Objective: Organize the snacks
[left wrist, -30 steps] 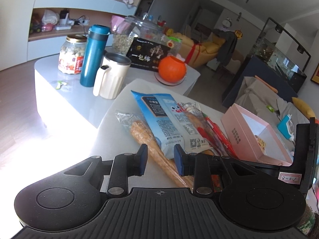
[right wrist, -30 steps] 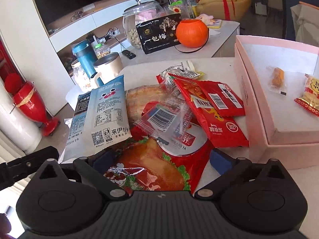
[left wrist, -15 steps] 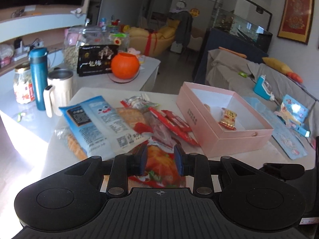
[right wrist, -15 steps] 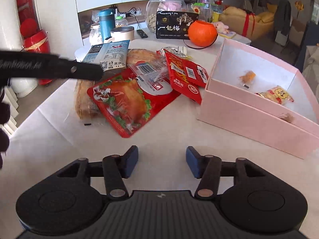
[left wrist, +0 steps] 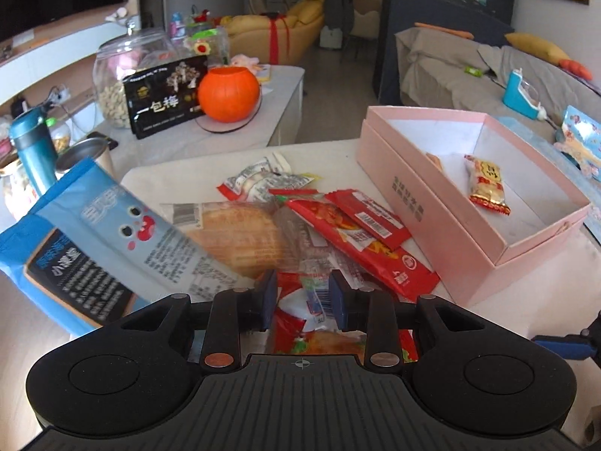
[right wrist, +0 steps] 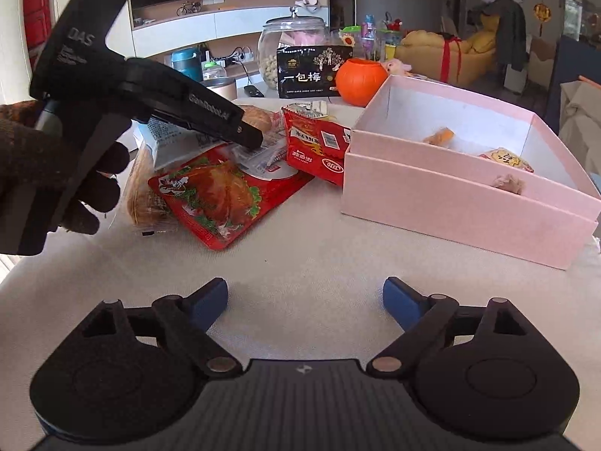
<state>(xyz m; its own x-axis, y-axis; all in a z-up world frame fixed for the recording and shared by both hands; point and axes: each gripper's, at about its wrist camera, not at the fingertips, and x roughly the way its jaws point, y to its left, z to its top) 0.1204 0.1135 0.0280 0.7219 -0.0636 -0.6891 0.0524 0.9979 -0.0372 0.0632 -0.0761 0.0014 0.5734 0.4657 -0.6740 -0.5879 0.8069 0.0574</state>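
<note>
Left wrist view: we see the left gripper point(left wrist: 302, 295) low over the snack pile, its blue fingers point(left wrist: 268, 295) part-way apart with a clear-wrapped packet point(left wrist: 313, 297) lying between them; we cannot tell whether the pads actually touch it. Under that packet lies a red chicken pouch point(left wrist: 319, 342). Just ahead are red sachets point(left wrist: 360, 240) overlapping each other, a wrapped bread cake point(left wrist: 240, 236) to their left, and a blue-and-white bag point(left wrist: 97, 244) tilted up at the far left. A pink box point(left wrist: 432, 218) stands open to the right of the pile, touching the red sachets at its near corner as far as we can tell, with a yellow-and-red snack point(left wrist: 486, 184) lying inside. Beyond the counter point(left wrist: 180, 167) a lower table carries an orange pumpkin pot point(left wrist: 228, 94), a black packet point(left wrist: 165, 97) and a glass jar point(left wrist: 112, 75).

From the right wrist view, the right gripper point(right wrist: 305, 304) hangs over bare counter point(right wrist: 300, 255) with its fingers spread wide and nothing between them, well short of the pile. A dark-gloved hand point(right wrist: 41, 173) holds the left gripper's body, whose tip rests among the packets above the red chicken pouch point(right wrist: 218, 191). The pink box point(right wrist: 450, 195) sits to the right
</note>
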